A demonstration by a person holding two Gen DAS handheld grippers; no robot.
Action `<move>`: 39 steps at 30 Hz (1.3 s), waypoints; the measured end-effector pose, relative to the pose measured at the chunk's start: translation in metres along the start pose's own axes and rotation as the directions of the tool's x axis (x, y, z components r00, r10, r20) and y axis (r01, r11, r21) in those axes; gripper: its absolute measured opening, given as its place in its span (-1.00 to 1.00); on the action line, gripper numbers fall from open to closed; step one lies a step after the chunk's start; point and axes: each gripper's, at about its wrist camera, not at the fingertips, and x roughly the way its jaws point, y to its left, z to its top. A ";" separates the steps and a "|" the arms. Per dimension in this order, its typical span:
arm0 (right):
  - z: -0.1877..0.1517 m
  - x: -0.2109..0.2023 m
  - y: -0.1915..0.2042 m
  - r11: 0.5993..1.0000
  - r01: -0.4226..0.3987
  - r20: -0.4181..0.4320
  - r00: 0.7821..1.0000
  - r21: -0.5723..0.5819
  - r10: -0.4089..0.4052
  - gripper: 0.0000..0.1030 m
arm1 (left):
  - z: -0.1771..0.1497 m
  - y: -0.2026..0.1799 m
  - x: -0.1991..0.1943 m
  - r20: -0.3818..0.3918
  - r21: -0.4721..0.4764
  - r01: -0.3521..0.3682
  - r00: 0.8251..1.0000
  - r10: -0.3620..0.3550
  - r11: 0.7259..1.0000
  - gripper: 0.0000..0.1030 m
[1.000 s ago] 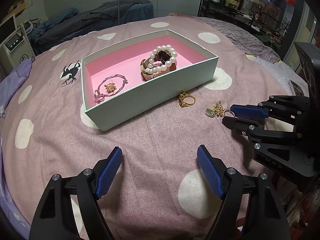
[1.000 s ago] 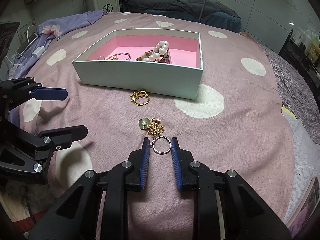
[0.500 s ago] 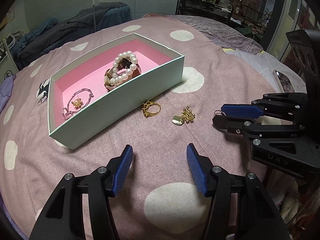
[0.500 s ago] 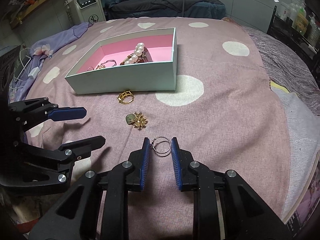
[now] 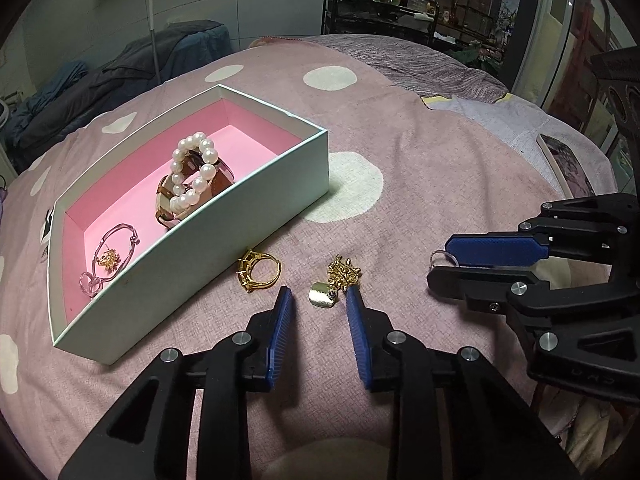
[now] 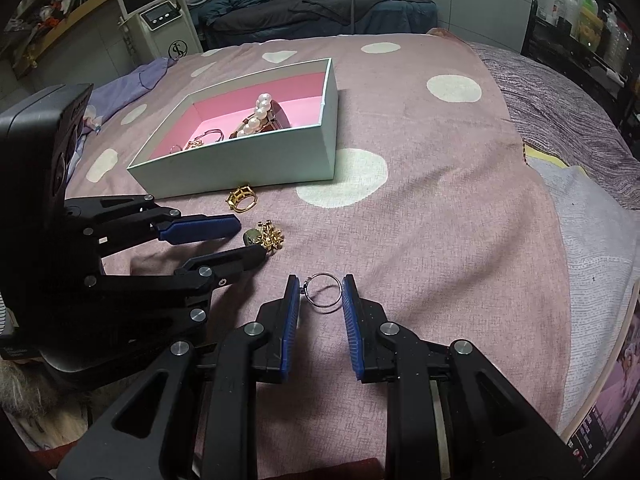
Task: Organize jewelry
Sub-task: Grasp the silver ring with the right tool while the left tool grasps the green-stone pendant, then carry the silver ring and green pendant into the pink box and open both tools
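Observation:
A mint box with a pink lining stands on the pink spotted cover and holds a pearl bracelet, a watch and a thin silver bracelet. A gold ring and a gold charm earring lie in front of the box. My left gripper is open, its fingertips on either side of the earring. My right gripper is shut on a thin silver ring, held by its edges between the blue pads.
A white machine with a screen and dark bedding stand beyond the bed. A black shelf with bottles is at the far right. A phone or booklet lies near the right edge of the cover.
My left gripper moved forward to the earring and narrowed its opening around it. My right gripper drew back from the earring with the silver ring still in it.

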 end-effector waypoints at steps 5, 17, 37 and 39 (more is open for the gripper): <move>0.000 0.000 0.000 1.000 -0.001 -0.002 1.000 0.002 0.001 -0.56 | 0.001 -0.001 -0.001 0.004 -0.002 0.015 1.000 -0.015 1.000 -0.73; 0.005 -0.001 0.007 0.999 -0.043 -0.002 0.999 0.002 0.043 -0.56 | -0.012 0.023 -0.032 0.003 -0.123 -0.009 1.000 0.009 0.992 -0.73; 0.099 0.000 0.068 0.978 -0.104 0.115 0.985 -0.179 0.126 -0.56 | 0.023 0.108 -0.064 0.063 -0.242 -0.145 0.984 0.165 0.959 -0.73; 0.108 0.004 0.072 0.977 -0.104 0.116 0.985 -0.185 0.126 -0.56 | 0.030 0.116 -0.058 0.054 -0.242 -0.157 0.983 0.175 0.957 -0.73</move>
